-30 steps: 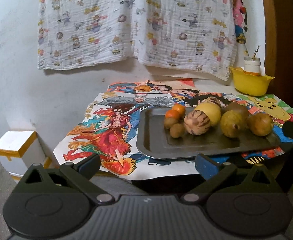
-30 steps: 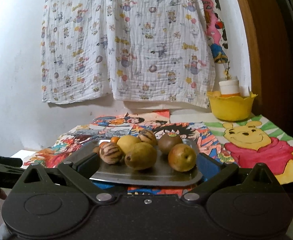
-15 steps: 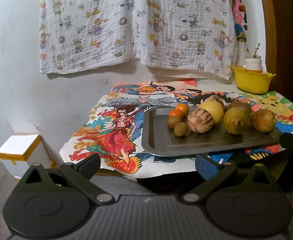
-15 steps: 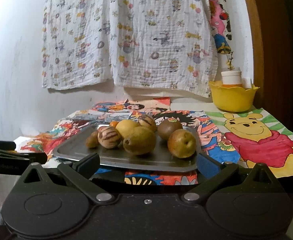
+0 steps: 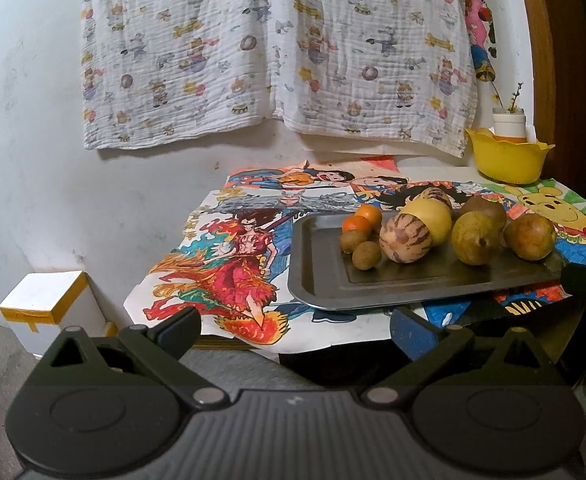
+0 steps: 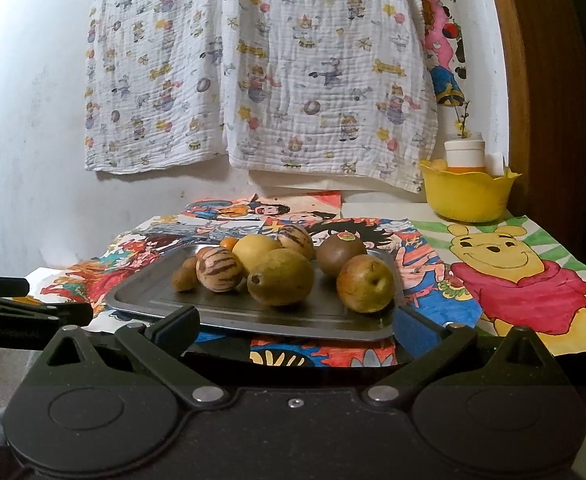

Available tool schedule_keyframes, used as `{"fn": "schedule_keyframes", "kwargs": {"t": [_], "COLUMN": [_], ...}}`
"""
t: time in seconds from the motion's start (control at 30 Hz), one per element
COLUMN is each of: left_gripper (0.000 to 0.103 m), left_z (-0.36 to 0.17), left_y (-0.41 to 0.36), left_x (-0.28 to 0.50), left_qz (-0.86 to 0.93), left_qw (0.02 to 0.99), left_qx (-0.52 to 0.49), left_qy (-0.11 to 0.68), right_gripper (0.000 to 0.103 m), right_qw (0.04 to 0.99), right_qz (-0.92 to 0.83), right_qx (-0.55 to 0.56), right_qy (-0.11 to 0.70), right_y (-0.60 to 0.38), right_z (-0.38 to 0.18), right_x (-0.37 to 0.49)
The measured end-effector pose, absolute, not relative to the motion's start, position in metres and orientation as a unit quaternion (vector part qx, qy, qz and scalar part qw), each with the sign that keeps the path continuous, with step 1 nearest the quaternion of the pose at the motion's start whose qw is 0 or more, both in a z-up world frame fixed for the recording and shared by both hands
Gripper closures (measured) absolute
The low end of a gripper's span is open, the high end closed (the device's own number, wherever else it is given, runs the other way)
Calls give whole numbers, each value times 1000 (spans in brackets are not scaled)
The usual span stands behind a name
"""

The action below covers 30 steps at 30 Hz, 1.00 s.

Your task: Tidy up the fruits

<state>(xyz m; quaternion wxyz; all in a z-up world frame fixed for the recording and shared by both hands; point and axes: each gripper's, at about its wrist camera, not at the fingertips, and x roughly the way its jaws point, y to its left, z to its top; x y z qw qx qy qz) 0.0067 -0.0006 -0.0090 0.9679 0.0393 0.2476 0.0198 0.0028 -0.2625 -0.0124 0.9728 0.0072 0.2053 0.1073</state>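
On the table's cartoon-printed cover (image 5: 229, 276), a metal tray (image 5: 317, 272) holds the fruit, from left: two small brown fruits (image 5: 367, 255), two oranges (image 5: 368, 215), a striped melon (image 5: 405, 239), a yellow fruit (image 5: 433, 216), a green pear (image 6: 281, 282), what may be a kiwi (image 6: 341, 255), and a russet pear (image 6: 365, 284). Before the table's near edge, the left gripper (image 5: 295, 330) and right gripper (image 6: 297, 326) hover, jaws spread wide and empty. A yellow bowl (image 6: 469, 190) sits far right.

No writing is legible; the sticker (image 6: 345, 236) on a brown fruit (image 6: 341, 255) is too small to read.
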Motion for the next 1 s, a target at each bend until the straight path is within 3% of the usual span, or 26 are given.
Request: {"fn": "schedule_keyframes", "kwargs": {"t": [1.0], "left_gripper": [0], "left_z": [-8], "left_y": [0], "left_x": [4], "left_qz": [20], "left_qw": [968], "left_qx": [38], "left_qy": [246], "right_gripper": [1], "right_qw": [973], "right_qz": [107], "right_qx": [2], "right_qy": [206], "right_y": [-261], "right_z": [-12], "right_x": [2]}}
